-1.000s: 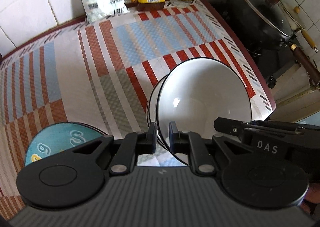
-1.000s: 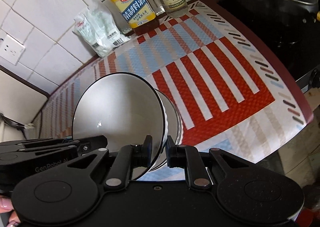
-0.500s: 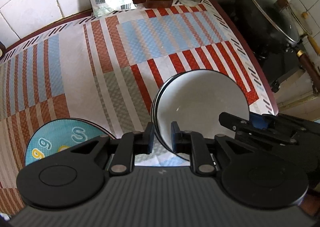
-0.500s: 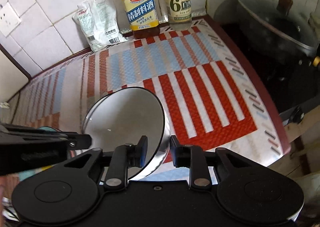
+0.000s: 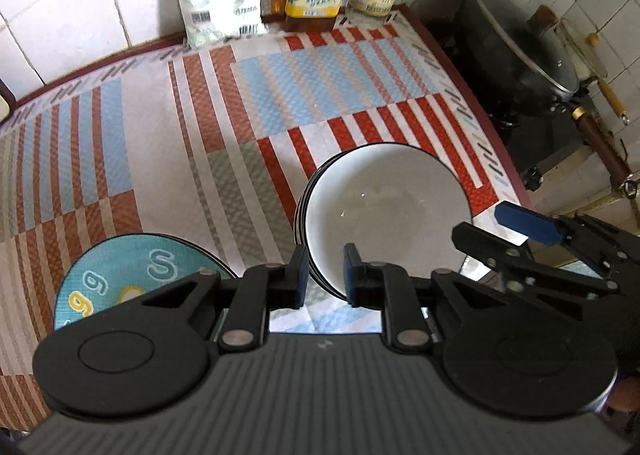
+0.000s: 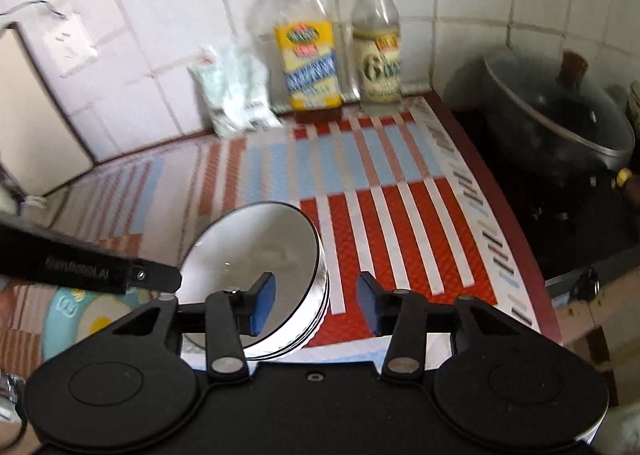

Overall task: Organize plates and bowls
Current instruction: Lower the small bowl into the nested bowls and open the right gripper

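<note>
A stack of white bowls with black rims (image 5: 384,207) sits level on the striped mat, also in the right wrist view (image 6: 256,255). My left gripper (image 5: 325,275) straddles the stack's near-left rim. Its jaws are opening, and a small gap shows at each pad. My right gripper (image 6: 316,303) is opening wide; the stack's right rim lies between its blue pads (image 6: 262,301) without touching them. It shows at the right of the left wrist view (image 5: 504,231). A teal patterned plate (image 5: 132,279) lies left of the bowls.
Against the tiled wall stand two bottles (image 6: 308,55) and a plastic bag (image 6: 236,99). A black wok with a glass lid (image 6: 560,115) sits on the stove beyond the mat's right edge. A wall socket (image 6: 70,43) is at the far left.
The top bowl, held tilted by both grippers, has come down level onto the stack. The right jaws have let go and spread wide, and the right gripper has rolled. The left jaws have widened slightly.
</note>
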{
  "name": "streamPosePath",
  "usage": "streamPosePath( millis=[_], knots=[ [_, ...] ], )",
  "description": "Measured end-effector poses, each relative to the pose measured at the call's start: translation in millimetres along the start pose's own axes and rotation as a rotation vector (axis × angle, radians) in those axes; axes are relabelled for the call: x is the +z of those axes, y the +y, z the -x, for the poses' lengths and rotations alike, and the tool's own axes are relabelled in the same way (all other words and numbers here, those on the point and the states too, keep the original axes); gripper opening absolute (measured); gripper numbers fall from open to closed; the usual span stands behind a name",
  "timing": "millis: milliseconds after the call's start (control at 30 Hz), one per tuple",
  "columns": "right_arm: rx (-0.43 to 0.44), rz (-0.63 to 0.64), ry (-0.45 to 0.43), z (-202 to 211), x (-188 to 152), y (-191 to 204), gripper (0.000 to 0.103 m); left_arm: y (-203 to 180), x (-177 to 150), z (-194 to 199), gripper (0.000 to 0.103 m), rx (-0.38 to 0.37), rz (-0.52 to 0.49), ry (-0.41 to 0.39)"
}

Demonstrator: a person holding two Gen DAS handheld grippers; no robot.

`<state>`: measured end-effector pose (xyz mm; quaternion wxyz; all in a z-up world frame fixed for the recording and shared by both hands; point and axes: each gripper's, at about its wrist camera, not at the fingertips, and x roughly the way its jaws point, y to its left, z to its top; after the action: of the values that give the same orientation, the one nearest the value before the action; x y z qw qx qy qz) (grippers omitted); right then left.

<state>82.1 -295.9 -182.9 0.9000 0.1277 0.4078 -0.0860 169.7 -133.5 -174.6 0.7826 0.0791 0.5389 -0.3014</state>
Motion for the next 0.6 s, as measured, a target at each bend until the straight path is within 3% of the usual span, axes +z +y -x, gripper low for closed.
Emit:
streamPosePath(
  millis=[133,300,400,600],
  knots=[
    [0.075,0.071,-0.063,22,-8,-5,0.054,1,-8,24,0.018,-0.022,0.007,-0.060],
    [0.179,0.156,-0.159,63,-19,-3,0.065,-2,-28,52,0.023,-0.082,0.046,-0.141],
    [0.222,0.189,-0.159,77,-24,-4,0.068,-8,-44,62,0.032,-0.106,0.096,-0.189],
    [0.284,0.257,-0.152,85,-45,-11,0.074,-22,-80,62,0.038,-0.112,0.174,-0.259]
  ],
)
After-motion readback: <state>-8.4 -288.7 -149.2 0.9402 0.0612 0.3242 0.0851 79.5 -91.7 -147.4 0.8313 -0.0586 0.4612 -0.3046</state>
